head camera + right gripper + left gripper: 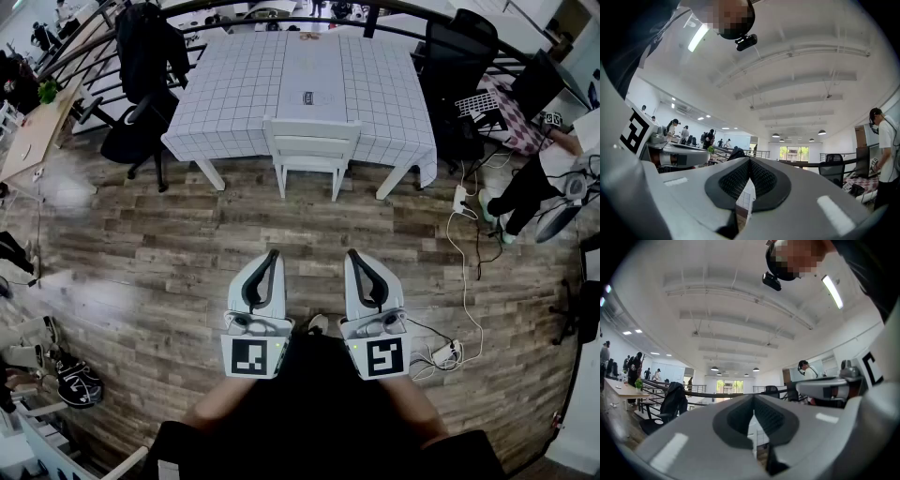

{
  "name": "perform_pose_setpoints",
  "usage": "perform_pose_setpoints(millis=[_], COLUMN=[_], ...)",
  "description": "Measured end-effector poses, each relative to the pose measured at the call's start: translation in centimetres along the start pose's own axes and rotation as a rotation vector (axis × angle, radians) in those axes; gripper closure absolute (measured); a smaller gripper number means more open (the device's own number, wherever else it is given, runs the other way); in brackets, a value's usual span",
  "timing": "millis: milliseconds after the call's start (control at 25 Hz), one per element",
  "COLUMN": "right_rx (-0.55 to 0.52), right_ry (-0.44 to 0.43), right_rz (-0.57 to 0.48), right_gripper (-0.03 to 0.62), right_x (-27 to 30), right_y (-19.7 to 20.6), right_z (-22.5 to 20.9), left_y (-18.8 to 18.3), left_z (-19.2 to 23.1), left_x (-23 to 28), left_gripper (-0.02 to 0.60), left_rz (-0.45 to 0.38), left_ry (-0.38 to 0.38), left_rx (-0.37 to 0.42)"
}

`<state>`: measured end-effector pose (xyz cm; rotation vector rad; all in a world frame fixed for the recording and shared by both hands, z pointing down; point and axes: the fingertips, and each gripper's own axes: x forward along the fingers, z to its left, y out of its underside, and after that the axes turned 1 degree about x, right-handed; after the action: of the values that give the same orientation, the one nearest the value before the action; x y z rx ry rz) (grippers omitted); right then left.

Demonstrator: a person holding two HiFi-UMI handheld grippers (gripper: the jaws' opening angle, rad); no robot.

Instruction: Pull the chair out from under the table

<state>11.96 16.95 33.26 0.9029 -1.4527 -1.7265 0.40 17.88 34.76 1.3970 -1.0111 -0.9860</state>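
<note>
Both my grippers closed and empty, chair straight ahead

My left gripper (273, 253) and right gripper (352, 253) sit side by side over the wooden floor (141, 262), each with its jaws together on nothing. The white chair (311, 150) stands well apart from them, tucked in at the middle of the table's (375, 94) near edge with its back toward me. Its top rail runs left to right across my line, and I judge neither gripper nearer.

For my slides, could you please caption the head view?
Left gripper and right gripper, both shut and empty, face the white chair tucked under the table.
</note>
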Motion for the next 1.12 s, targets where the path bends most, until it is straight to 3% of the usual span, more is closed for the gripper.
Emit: perform_pose_setpoints(millis=[160,560,840,1120], right_rx=[0.002,0.086,0.116,0.099], right_ry=[0.005,0.084,0.088,0.110], right_rz=[0.001,0.010,0.024,0.058], right_gripper=[0.599,0.597,0.599,0.598], right_x=[-1.0,-4.1,-5.5,-2.5], right_y=[0.1,0.0,-0.5,1.1], right_z=[0.2,-0.5,-2.5,-5.6], left_y=[0.0,-1.6,-3.1,-2.2], left_z=[-0.2,0.9,-0.8,-0.6], left_x=[-0.9,-3.8,-3.0,1.8], left_gripper=[0.572,0.572,0.572,0.572], left_rz=[-0.004,-0.052,-0.023,-0.021], left_ry=[-0.017,-0.055,-0.058,-0.024], left_rx=[-0.015,0.046,0.069,0.054])
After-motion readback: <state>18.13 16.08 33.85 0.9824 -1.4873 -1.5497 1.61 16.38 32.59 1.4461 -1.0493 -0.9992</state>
